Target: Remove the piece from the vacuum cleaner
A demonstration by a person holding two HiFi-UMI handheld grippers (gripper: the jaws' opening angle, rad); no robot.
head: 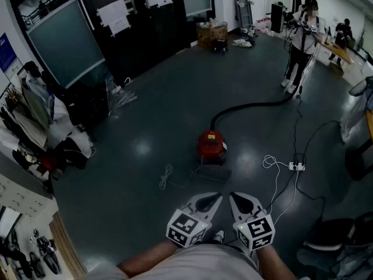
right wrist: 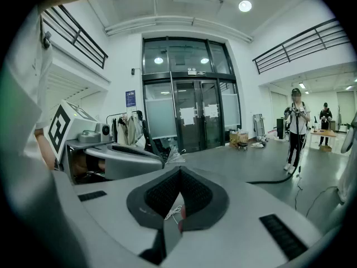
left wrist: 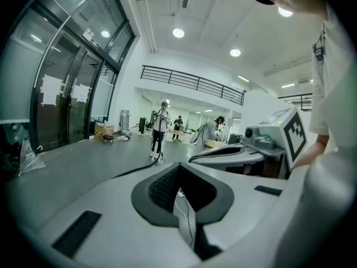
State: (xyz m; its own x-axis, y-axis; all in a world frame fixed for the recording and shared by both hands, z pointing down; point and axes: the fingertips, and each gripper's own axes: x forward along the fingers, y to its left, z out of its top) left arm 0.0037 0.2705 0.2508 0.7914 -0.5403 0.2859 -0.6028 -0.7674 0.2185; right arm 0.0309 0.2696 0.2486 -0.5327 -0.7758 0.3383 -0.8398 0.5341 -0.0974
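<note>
Red vacuum (head: 211, 144) sitting well ahead; I'm holding left gripper (head: 211, 199), right gripper (head: 236, 198) pressed together, empty; cable (head: 165, 177) risking tangling approach.

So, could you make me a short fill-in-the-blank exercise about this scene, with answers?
The vacuum cleaner on the floor is ___ in colour.
Its black hose runs toward a standing ___.
The left gripper and the right gripper both have their jaws ___.
In the head view, the white power strip lies ___ of the vacuum cleaner.
Missing words: red; person; shut; right.
</note>
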